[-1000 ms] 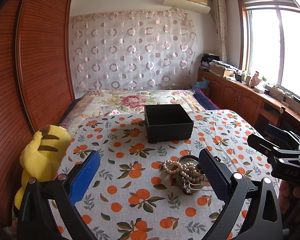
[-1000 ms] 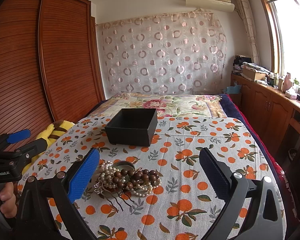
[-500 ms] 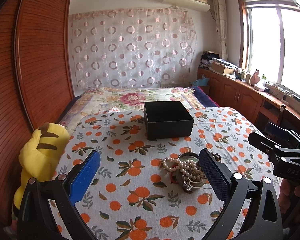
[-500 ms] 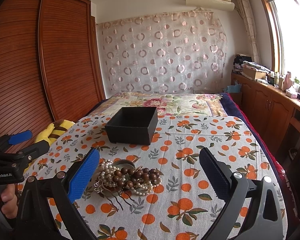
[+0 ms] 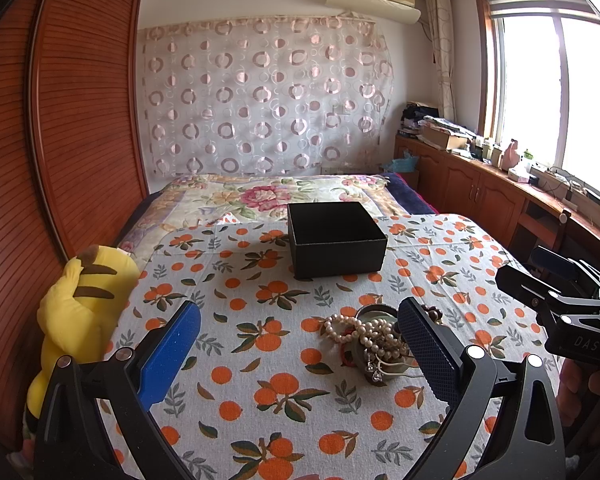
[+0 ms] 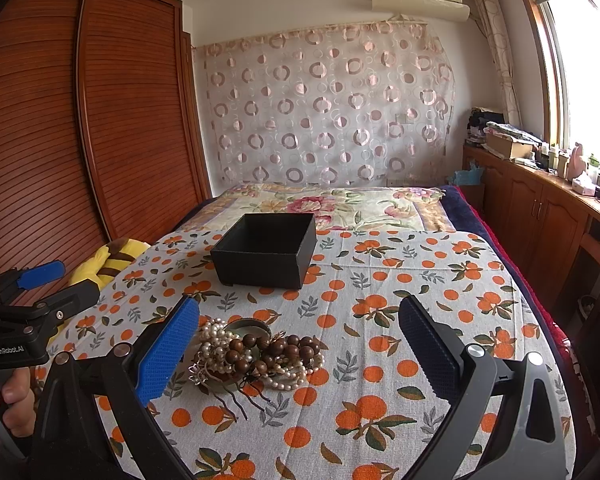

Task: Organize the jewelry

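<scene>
Left wrist view: left claw (image 5: 300,344) is hanging wide open over the bed, holding nothing; blue ribbed pad on one finger, dark textured pad on the other. The bed is wearing a white cotton cloth printed with oranges and leaves (image 5: 260,384). The tangled pile of jewelry (image 5: 374,342) is lying on the cloth just inside the dark finger, which is hiding part of it: cream pearl strands, a round greenish bangle, something red underneath, a small sparkly piece hard to make out. The open square black cardboard box (image 5: 334,240) is sitting farther up the cloth, well apart from the pile; its inside is too dark to read. A yellow plush toy with brown stripes (image 5: 80,304) is slumping at the bed's edge by the slatted wooden wardrobe (image 5: 60,120). Right claw (image 5: 556,292) is showing at the frame edge, cut off.

Right wrist view: right claw (image 6: 300,344) is also gaping wide, gripping nothing. The jewelry pile (image 6: 256,354) is lying near the blue finger, showing glossy brown wooden beads, pearls and a dark pronged hair comb. The black box (image 6: 266,250) is sitting beyond it, apart. Left claw (image 6: 40,288) is poking in from the side, fingers parted, handle held in a hand (image 6: 12,400).
</scene>
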Available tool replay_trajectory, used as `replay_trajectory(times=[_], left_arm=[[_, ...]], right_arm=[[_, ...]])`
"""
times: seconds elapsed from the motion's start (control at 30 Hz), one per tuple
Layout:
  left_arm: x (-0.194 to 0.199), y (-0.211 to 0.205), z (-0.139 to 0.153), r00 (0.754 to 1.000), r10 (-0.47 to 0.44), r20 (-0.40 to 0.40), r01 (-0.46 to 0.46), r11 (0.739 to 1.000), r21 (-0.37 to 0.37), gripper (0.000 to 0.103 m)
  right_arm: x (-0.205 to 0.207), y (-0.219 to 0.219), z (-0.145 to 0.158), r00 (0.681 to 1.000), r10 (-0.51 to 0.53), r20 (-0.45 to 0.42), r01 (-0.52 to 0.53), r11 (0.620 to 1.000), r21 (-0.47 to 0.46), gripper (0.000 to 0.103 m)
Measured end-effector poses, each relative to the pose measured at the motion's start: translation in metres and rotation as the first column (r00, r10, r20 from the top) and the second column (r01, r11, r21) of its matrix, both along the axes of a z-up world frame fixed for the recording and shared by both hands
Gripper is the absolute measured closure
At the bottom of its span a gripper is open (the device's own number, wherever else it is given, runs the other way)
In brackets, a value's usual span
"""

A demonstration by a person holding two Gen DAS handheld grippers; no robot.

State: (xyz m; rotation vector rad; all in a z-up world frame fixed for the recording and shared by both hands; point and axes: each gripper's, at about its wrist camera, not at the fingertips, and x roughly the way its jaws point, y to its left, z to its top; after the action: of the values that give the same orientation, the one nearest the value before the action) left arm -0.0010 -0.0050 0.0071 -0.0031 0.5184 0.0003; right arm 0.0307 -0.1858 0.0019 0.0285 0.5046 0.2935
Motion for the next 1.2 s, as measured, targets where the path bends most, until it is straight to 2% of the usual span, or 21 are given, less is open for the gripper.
replay_trajectory(times=[0.93,0.97,1.13,1.2], left_arm=[[0.000,-0.001,0.000,1.000,-0.003,-0.009,0.003,1.000,-0.002,0.008],[0.003,-0.001,-0.012,1.000,-0.007,-0.015,0.006,1.000,-0.003,0.008],[0.016,0.004,-0.034,0.996,-0.027,-0.080,0.026,1.000,-0.018,0.008],[0.023,0.008,-0.040,0.993,-0.039,-0.108,0.036,0.999,-0.028,0.008]], right_arm=[[0.000,0.002,-0.004,1.000,0.003,-0.009,-0.003,1.000,-0.002,0.002],[0.002,0.002,-0.007,1.000,0.008,-0.017,-0.008,1.000,-0.004,0.002],[0.010,0.006,-0.026,0.998,0.037,-0.055,-0.038,0.999,-0.015,0.003],[0.013,0.007,-0.030,0.996,0.055,-0.075,-0.056,0.998,-0.020,0.011]])
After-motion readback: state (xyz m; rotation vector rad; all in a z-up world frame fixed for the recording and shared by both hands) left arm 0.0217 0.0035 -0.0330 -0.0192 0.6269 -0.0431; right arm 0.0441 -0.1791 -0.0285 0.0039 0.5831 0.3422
